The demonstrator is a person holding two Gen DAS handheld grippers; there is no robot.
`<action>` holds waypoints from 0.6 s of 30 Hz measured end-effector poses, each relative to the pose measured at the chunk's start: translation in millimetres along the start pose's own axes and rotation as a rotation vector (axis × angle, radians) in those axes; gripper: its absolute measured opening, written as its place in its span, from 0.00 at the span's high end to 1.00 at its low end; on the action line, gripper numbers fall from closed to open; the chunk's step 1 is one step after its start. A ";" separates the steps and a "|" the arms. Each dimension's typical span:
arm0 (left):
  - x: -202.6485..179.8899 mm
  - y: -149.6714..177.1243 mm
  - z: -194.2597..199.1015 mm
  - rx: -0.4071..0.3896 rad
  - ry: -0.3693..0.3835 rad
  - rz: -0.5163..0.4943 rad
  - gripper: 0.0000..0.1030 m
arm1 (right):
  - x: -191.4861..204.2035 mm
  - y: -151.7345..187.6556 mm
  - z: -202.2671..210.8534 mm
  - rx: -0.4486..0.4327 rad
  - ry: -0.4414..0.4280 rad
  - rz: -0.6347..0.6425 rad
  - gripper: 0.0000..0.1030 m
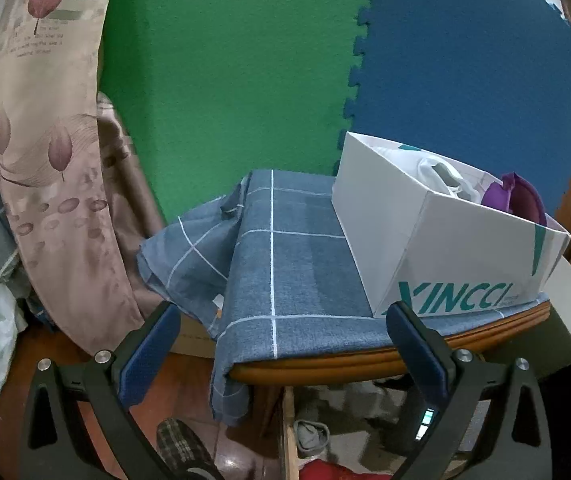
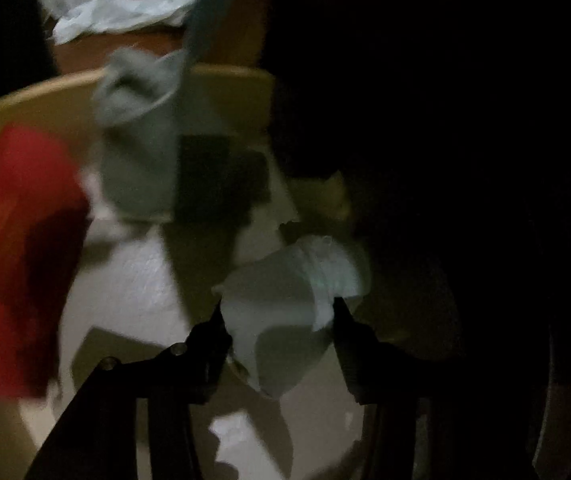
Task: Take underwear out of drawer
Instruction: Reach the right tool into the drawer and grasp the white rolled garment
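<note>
In the right wrist view, my right gripper [image 2: 277,312] is inside the dim open drawer [image 2: 45,92], shut on a pale white-grey piece of underwear [image 2: 285,280] that bunches between its fingers. A grey garment [image 2: 137,120] and a red one [image 2: 17,240] lie further in. The view is blurred. In the left wrist view, my left gripper [image 1: 281,320] is open and empty, held before the table edge. A white XINCCI box [image 1: 445,240] on the table holds white cloth [image 1: 441,178] and a purple garment [image 1: 513,200]. The drawer shows below [image 1: 325,432].
A blue checked cloth [image 1: 285,260] covers the wooden table [image 1: 325,364]. Green [image 1: 225,60] and blue foam mats [image 1: 465,60] stand behind. A floral pillow [image 1: 53,140] leans at the left. The drawer's right side is dark.
</note>
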State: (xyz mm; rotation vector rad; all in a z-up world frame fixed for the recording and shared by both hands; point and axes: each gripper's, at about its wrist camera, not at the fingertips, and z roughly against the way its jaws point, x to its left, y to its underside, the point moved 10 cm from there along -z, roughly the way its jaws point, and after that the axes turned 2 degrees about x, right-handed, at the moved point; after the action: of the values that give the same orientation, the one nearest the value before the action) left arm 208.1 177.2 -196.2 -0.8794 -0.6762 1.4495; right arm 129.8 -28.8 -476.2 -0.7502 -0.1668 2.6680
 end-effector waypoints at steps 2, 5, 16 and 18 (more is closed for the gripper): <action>-1.5 -0.4 0.8 -0.005 -0.005 -0.008 0.01 | 0.5 15.5 9.3 0.032 -0.024 0.000 0.53; -2.5 -1.1 1.5 -0.011 -0.016 -0.018 0.01 | -3.3 33.3 21.7 0.070 -0.038 -0.006 0.53; 2.4 2.4 2.6 -0.011 -0.055 -0.022 0.01 | -7.8 51.1 85.0 0.099 -0.068 -0.071 0.53; 5.4 2.1 4.3 -0.017 -0.041 0.005 0.01 | -9.6 43.9 99.3 0.076 -0.068 -0.099 0.53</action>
State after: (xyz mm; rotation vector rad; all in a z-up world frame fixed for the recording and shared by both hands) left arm 203.5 182.8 -196.3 -0.8667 -0.7179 1.4711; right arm 71.7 -74.6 -396.1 -0.6121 -0.1162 2.5920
